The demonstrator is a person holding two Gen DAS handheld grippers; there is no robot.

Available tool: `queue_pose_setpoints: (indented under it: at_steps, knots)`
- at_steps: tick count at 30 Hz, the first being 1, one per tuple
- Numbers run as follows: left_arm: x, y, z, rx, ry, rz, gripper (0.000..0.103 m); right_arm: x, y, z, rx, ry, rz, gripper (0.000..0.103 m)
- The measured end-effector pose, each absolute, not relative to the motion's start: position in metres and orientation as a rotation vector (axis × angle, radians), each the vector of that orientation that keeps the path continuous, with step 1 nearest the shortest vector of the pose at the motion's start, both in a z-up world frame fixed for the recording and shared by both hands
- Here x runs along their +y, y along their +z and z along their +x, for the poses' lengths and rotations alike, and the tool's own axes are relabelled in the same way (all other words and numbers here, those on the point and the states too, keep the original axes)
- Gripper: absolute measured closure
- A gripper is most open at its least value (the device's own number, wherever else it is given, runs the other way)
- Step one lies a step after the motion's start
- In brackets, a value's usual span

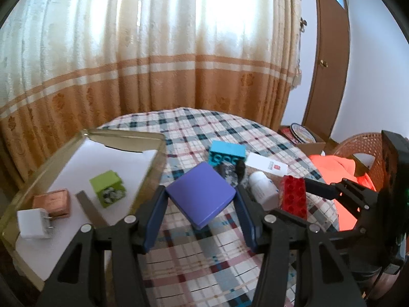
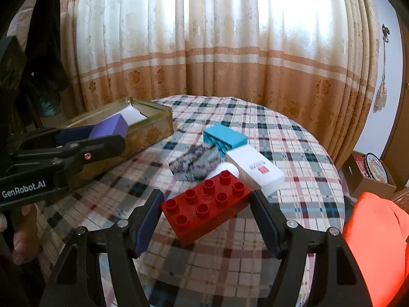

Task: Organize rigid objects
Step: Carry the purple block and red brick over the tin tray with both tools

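In the left wrist view we see the left gripper (image 1: pixel 200 197) closed on a purple block (image 1: pixel 200 195), its blue fingers (image 1: pixel 156 220) pressed against two opposite corners, the block held at the centre of the frame above the plaid tablecloth (image 1: pixel 204 268). To the left sits a gold tray (image 1: pixel 33 179) with a white floor; in it lie a green cube (image 1: pixel 108 188), a copper-coloured box (image 1: pixel 53 202), a white charger (image 1: pixel 34 223) at the lower left and a flat grey strip (image 1: pixel 90 208).

In the right wrist view the right gripper (image 2: pixel 206 211) grips a red brick (image 2: pixel 207 204) studs-up — the fingers touch its two short ends, low in the middle of the frame. Just behind it, toward the upper right, lie a white box (image 2: pixel 255 170) and a white bottle (image 2: pixel 225 170), mostly hidden by the brick. Above them, near the centre, a teal brick (image 2: pixel 225 138) lies on its side, with a mottled grey object (image 2: pixel 194 162) just beside it to the left. We also see the purple block here at the left edge, raised in front of the tray's near wall. An orange cloth (image 2: pixel 375 240) fills the lower right.
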State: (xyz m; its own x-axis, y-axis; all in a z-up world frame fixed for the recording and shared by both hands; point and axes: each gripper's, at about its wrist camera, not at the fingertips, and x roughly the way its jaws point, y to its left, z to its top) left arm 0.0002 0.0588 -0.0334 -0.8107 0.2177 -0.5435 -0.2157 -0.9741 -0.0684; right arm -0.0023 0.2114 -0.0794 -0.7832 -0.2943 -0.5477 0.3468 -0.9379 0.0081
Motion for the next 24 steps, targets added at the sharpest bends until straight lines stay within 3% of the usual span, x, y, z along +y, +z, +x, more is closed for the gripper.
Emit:
queue_pose_setpoints:
  at_steps: [24]
  knots:
    - [-0.032,-0.012,0.002,-0.11,3.041,-0.885,0.05,0.132,-0.033,-0.026,0.171,-2.536,0.65,0.031]
